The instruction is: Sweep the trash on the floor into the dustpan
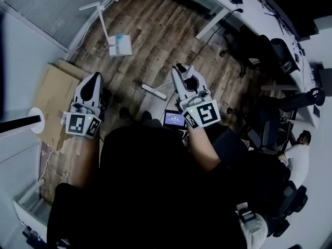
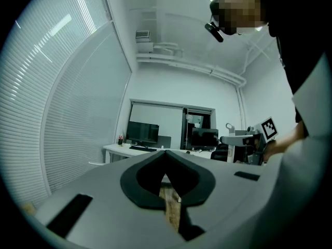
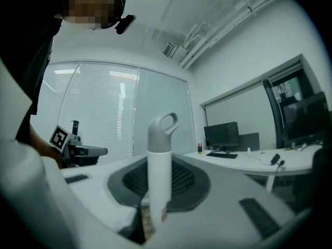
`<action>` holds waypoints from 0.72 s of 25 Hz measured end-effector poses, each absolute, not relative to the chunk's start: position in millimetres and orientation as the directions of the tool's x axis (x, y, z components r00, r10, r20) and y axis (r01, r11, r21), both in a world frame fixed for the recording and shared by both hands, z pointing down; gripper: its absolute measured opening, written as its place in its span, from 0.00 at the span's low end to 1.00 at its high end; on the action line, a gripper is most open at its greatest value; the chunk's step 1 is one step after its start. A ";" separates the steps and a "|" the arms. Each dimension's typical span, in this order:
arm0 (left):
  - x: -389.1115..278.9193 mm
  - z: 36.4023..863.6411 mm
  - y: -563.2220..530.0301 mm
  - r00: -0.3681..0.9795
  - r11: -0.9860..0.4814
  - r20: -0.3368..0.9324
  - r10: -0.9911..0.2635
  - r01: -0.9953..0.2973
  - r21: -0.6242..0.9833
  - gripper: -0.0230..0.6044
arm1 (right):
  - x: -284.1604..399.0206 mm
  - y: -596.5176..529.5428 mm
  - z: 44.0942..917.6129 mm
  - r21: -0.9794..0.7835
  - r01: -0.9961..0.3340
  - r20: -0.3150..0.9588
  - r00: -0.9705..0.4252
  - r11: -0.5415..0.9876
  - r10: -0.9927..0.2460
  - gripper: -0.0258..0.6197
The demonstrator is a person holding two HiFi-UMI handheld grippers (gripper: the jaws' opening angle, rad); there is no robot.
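My right gripper is shut on a white broom handle with a grey loop at its top, which stands upright between the jaws. A white bar low by the floor, just left of that gripper, looks like the broom's head. My left gripper is shut with nothing in it; only a slit of wood floor shows between its jaws in the left gripper view. A white dustpan with a long upright handle stands on the floor further ahead. I cannot make out any trash.
Flat cardboard lies on the wood floor at the left by the blinds. White desks with monitors and dark office chairs fill the right side. Another person is at the far right. A small lit screen sits near my waist.
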State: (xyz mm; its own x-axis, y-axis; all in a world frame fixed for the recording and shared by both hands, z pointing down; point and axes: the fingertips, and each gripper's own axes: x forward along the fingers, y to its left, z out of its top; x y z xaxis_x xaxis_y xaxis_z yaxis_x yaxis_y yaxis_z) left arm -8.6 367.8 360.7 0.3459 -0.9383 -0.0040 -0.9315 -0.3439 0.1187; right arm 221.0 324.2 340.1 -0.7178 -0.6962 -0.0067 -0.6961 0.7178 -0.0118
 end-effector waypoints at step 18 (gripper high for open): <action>50.2 379.2 349.1 0.386 -0.380 0.042 -0.922 -0.920 0.096 0.03 | 286.6 308.5 372.6 -0.060 -0.735 0.020 -0.677 0.675 -0.736 0.13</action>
State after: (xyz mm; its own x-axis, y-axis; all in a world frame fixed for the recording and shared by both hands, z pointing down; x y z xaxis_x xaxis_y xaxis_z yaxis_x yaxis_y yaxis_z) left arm 50.2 349.1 379.2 0.3856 -0.9217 0.0421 -0.9198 -0.3804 0.0961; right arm 286.6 308.5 372.6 -0.6772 -0.7355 0.0203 -0.7352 0.6752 -0.0598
